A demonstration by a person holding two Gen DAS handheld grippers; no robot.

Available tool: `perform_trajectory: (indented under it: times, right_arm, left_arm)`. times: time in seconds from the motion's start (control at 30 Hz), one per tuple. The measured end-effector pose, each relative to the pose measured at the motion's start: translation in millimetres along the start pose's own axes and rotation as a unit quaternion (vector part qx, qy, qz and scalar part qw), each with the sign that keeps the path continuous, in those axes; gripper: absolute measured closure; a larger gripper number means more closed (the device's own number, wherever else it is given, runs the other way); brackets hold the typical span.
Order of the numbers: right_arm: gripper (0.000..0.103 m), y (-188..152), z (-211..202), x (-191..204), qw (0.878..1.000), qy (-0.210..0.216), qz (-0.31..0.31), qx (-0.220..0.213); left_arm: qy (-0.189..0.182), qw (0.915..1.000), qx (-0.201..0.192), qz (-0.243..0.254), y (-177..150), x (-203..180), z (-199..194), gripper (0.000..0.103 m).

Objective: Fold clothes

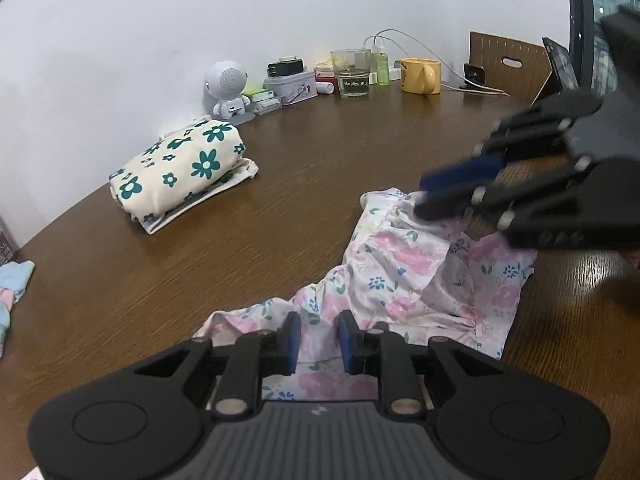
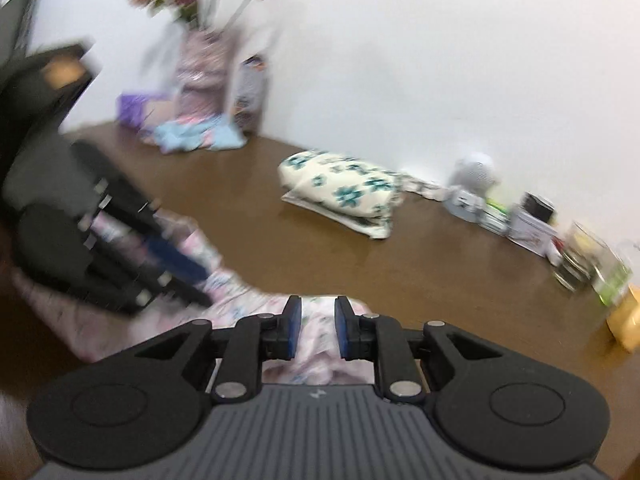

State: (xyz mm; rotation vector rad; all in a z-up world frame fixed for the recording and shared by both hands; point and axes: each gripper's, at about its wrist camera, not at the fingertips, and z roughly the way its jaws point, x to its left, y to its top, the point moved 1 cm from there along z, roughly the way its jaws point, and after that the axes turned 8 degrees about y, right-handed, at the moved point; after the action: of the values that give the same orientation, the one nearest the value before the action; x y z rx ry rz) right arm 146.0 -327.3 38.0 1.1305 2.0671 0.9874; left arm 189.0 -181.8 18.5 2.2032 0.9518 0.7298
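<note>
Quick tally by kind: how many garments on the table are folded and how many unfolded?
Folded: 1, the green-flower bundle
Unfolded: 2, the pink floral garment and the blue-pink heap
Total: 3

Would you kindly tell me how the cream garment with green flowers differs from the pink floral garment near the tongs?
The cream garment is folded into a compact bundle; the pink floral garment lies spread and rumpled. The cream garment carries large teal flowers, the pink one small pastel blooms. The cream garment sits untouched near the wall; both tongs are at the pink one. Both rest on the wooden table.
</note>
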Motion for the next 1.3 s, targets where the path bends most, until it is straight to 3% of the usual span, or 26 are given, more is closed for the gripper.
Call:
perform_trajectory:
  times: [0.1, 0.2, 0.37, 0.43, 0.5, 0.6, 0.73, 0.9, 1.03, 1.1, 1.17, 1.3]
  right_arm:
    - [0.086, -4.4, 8.8, -6.8, 1.0, -0.001, 0.022, 0.017]
    - [0.084, -14.1, 20.3, -8.6, 0.998, 0.009, 0.03, 0.047]
    - [0.084, -16.3, 17.9, -5.7, 0.998, 0.008, 0.041, 0.051]
    - [0.079, -17.9, 1.9, -8.1, 0.997, 0.002, 0.072, 0.028]
    - [0.063, -22.4, -18.6, -14.5, 0.993, -0.005, 0.121, 0.0]
    - [0.056, -36.1, -41.9, -30.1, 0.978, 0.0, 0.209, -0.016]
    - [0.054, -57.2, -38.8, -51.3, 0.947, 0.045, 0.318, -0.004]
    - [0.052, -61.3, -17.4, -59.3, 0.918, 0.079, 0.389, -0.028]
    - [0.052, -55.9, -2.3, -59.6, 0.896, 0.074, 0.435, -0.051]
    - [0.053, -51.5, 2.8, -54.1, 0.895, 0.069, 0.438, -0.055]
    - [0.057, -47.3, 6.3, -47.0, 0.902, 0.054, 0.425, -0.054]
    - [0.073, -46.4, 7.1, -42.0, 0.909, 0.036, 0.412, -0.053]
  left_arm:
    - [0.008, 0.9997, -0.021, -0.005, 5.5, 0.0, -9.1, 0.083]
    - [-0.007, 0.9988, -0.048, -0.002, 18.0, -7.6, -18.6, 0.083]
    - [-0.028, 0.9986, -0.038, 0.023, 29.9, -32.1, -3.3, 0.082]
    - [-0.033, 0.9991, -0.011, 0.023, 24.0, -36.4, 11.5, 0.083]
    - [-0.039, 0.9991, -0.012, 0.01, 19.1, -34.5, 15.4, 0.084]
    - [-0.042, 0.999, -0.014, 0.0, 17.0, -32.8, 14.8, 0.084]
    - [-0.036, 0.9992, -0.018, 0.004, 16.0, -34.1, 11.6, 0.084]
    - [-0.034, 0.9992, -0.02, -0.009, 11.1, -32.2, 8.8, 0.083]
    - [-0.015, 0.9964, -0.052, -0.066, 7.6, -13.0, -16.3, 0.083]
    - [-0.009, 0.9916, -0.079, -0.102, 2.5, 3.9, -39.8, 0.081]
    - [0.007, 0.9882, -0.093, -0.122, -5.5, 19.5, -58.6, 0.074]
    - [0.049, 0.9861, -0.08, -0.137, -26.6, 44.8, -78.6, 0.074]
